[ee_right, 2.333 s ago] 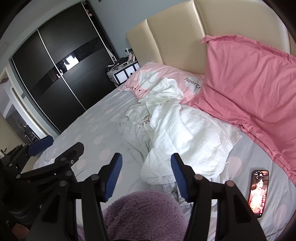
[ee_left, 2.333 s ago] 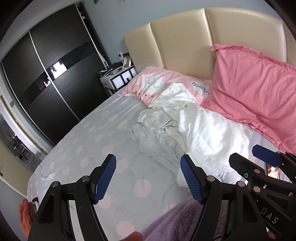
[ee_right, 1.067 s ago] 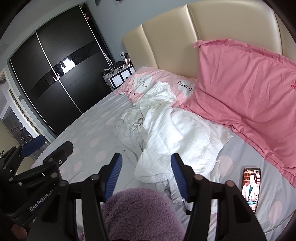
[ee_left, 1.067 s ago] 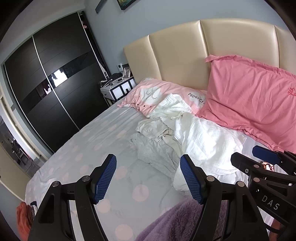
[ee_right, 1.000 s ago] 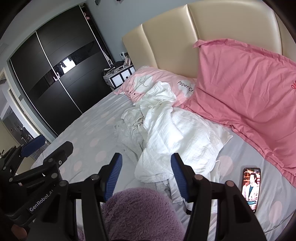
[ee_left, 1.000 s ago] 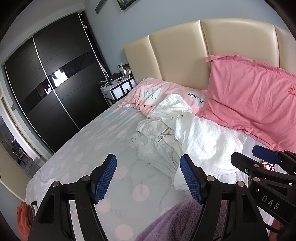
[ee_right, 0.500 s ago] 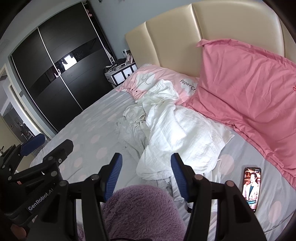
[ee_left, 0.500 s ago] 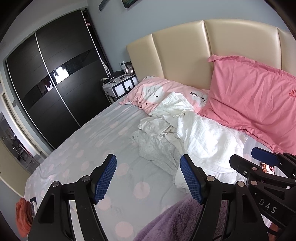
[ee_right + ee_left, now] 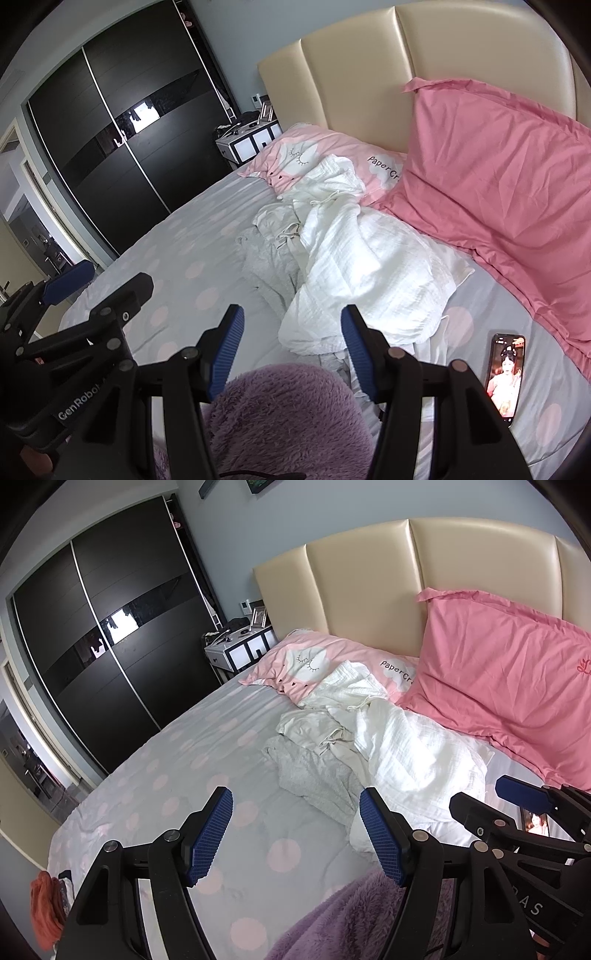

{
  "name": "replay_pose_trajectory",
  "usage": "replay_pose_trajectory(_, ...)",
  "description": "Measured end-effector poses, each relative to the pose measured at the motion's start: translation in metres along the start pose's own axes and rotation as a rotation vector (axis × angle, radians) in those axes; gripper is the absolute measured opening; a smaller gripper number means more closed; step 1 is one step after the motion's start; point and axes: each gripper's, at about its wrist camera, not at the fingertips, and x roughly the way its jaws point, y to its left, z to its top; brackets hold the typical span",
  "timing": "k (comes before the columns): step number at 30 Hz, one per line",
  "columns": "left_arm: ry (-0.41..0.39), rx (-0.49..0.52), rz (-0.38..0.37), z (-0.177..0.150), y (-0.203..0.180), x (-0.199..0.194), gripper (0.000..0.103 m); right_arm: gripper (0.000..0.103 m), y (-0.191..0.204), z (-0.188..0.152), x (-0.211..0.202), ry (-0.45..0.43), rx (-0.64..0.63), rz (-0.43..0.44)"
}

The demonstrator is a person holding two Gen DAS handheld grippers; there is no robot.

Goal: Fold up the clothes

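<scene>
Right wrist view: both hand-held grippers — left hand-held gripper, right hand-held gripper — spread, empty, poised above heaped white clothes on bed, probably choosing one.

Soft, even daylight, fairly bright, no harsh shadows. Glare streaks on the glossy headboard and a window reflection on the dark wardrobe. Strong fisheye bending, black vignette corners. Focus sharp, no motion blur.

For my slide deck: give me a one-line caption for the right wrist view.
Open right gripper hovers over purple fleece, facing unfolded white clothes beside a phone.
</scene>
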Motion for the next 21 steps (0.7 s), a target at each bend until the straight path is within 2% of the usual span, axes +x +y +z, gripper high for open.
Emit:
replay_pose_trajectory(15,0.034,-0.025,-0.035,-0.007,0.012,0.016,0.073,0.053,0.005,-0.003,0.019,0.053,-0.01,0.008)
replay_pose_trajectory(21,0.069,-0.034,-0.013,-0.009,0.019,0.036,0.073,0.053,0.004,-0.002,0.04,0.097,-0.012,0.005)
